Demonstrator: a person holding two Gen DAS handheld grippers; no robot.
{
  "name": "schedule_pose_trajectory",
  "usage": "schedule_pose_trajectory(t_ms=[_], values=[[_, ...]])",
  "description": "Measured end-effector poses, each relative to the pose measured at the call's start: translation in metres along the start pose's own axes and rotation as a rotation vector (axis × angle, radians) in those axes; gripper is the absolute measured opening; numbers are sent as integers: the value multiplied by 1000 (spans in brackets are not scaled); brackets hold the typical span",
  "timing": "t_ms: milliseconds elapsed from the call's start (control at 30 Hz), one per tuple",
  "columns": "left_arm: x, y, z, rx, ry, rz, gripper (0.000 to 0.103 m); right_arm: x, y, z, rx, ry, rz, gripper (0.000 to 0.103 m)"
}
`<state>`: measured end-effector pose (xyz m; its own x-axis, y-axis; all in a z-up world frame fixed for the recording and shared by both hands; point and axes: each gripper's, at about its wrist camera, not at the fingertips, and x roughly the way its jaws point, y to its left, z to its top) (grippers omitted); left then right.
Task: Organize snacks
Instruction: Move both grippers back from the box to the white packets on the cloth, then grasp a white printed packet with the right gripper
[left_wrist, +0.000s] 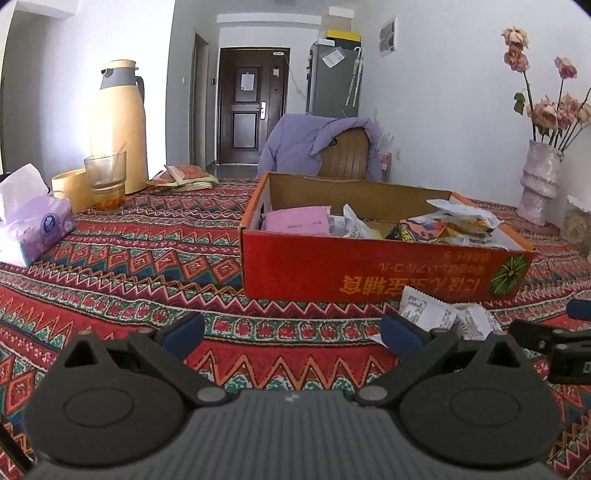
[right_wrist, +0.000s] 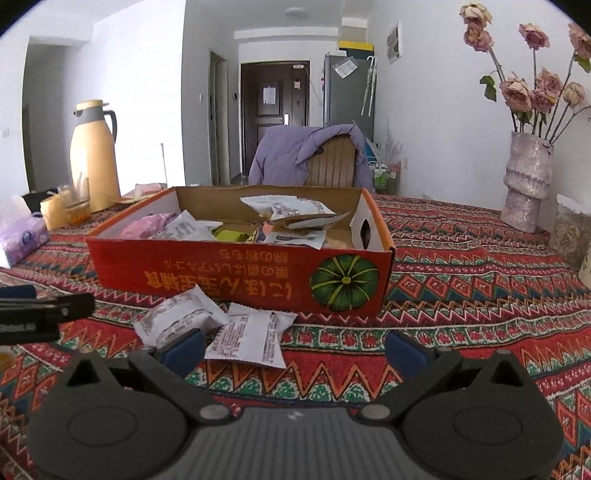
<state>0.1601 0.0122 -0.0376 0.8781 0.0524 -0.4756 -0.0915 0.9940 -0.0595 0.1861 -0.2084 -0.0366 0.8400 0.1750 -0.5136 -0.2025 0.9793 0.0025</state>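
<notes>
A red cardboard box (left_wrist: 332, 269) with a pumpkin picture stands on the patterned tablecloth and holds several snack packets (left_wrist: 461, 221); it also shows in the right wrist view (right_wrist: 221, 273). Two white snack packets (right_wrist: 247, 332) lie on the cloth just in front of the box, and also show in the left wrist view (left_wrist: 443, 317). My left gripper (left_wrist: 291, 332) is open and empty, left of those packets. My right gripper (right_wrist: 295, 347) is open and empty, its left fingertip (right_wrist: 184, 347) close to the packets. The right gripper's tip shows at the left view's right edge (left_wrist: 554, 339).
A yellow thermos (left_wrist: 118, 125), a glass (left_wrist: 107, 181), a round yellow container (left_wrist: 70, 188) and a tissue pack (left_wrist: 33, 225) stand at the left. A vase of dried roses (right_wrist: 528, 181) and a jar (right_wrist: 569, 232) stand at the right. A chair with a purple jacket (right_wrist: 306, 155) is behind the table.
</notes>
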Motion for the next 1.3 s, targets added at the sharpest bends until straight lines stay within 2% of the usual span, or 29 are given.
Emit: schedule_pose_trajectory(t_ms=[400, 433, 533, 567, 700, 800, 867, 900, 1100, 1300], values=[[2, 7, 1, -36, 10, 3, 103, 52, 23, 17, -52, 129, 15, 101], [2, 7, 1, -39, 11, 3, 103, 56, 25, 17, -59, 135, 11, 100], [2, 8, 1, -45, 10, -2, 103, 68, 28, 13, -63, 162, 8, 88], [2, 9, 1, -46, 10, -3, 103, 70, 27, 12, -55, 168, 14, 87], [2, 8, 1, -48, 10, -5, 103, 72, 19, 9, -6, 156, 45, 82], [1, 9, 1, -53, 8, -4, 103, 71, 19, 9, -8, 144, 40, 75], [1, 9, 1, -54, 9, -3, 103, 69, 20, 9, -12, 133, 47, 55], [1, 9, 1, -53, 9, -2, 103, 68, 21, 9, -16, 128, 55, 50], [1, 8, 1, -48, 3, 2, 103, 60, 20, 11, -23, 116, 67, 44], [2, 9, 1, -49, 6, 3, 103, 32, 7, 14, -50, 6, 41, 44]])
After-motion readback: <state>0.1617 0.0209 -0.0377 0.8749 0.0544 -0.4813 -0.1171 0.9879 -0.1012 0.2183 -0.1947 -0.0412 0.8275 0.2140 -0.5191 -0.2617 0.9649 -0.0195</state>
